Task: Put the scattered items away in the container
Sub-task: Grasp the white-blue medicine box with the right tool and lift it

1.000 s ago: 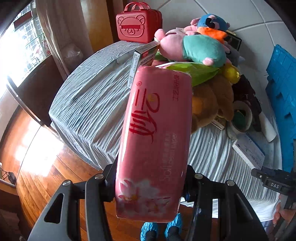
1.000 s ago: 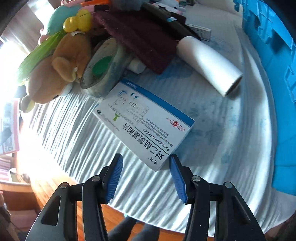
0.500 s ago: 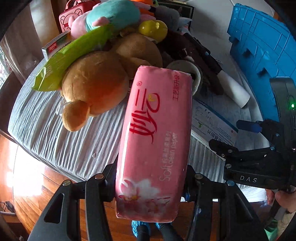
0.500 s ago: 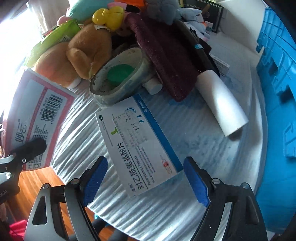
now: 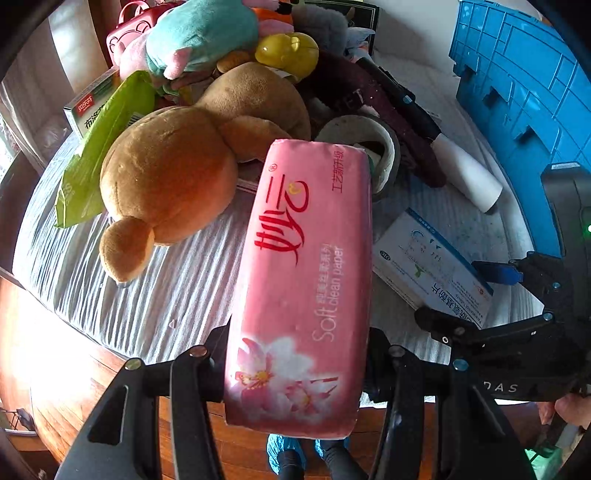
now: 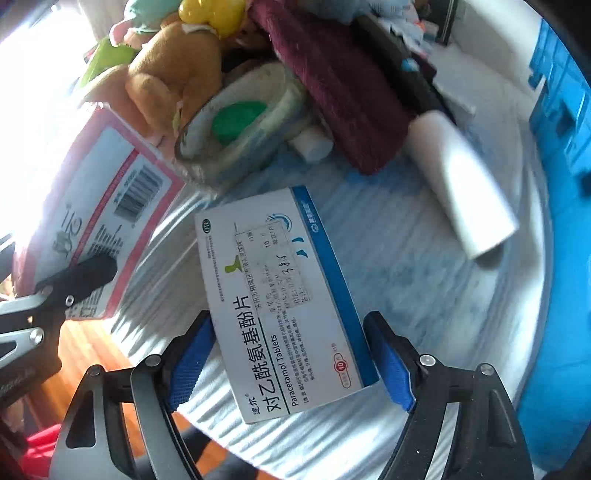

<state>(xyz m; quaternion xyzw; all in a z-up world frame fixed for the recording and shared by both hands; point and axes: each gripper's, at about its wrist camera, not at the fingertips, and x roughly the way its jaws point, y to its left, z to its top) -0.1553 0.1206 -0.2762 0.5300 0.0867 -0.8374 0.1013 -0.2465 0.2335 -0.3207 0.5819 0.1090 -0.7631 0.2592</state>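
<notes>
My left gripper (image 5: 295, 365) is shut on a pink tissue pack (image 5: 306, 280) and holds it above the table's near edge; the pack also shows at the left of the right wrist view (image 6: 92, 221). My right gripper (image 6: 291, 362) is open, its blue pads (image 6: 388, 365) on either side of a white and blue paracetamol box (image 6: 280, 299) lying flat on the grey striped cloth; whether they touch it is unclear. The box also shows in the left wrist view (image 5: 432, 266). The blue crate (image 5: 524, 92) stands at the right.
A pile lies behind: a brown plush bear (image 5: 177, 173), a green packet (image 5: 96, 147), a teal and pink plush (image 5: 199, 33), a yellow duck (image 5: 288, 51), a maroon cloth (image 6: 340, 85), a tape roll (image 6: 236, 122), a white roll (image 6: 461, 184). Wooden floor lies below the table edge.
My left gripper has swung right with the tissue pack toward the pile. My right gripper opened wide and moved forward so the medicine box lies between its pads.
</notes>
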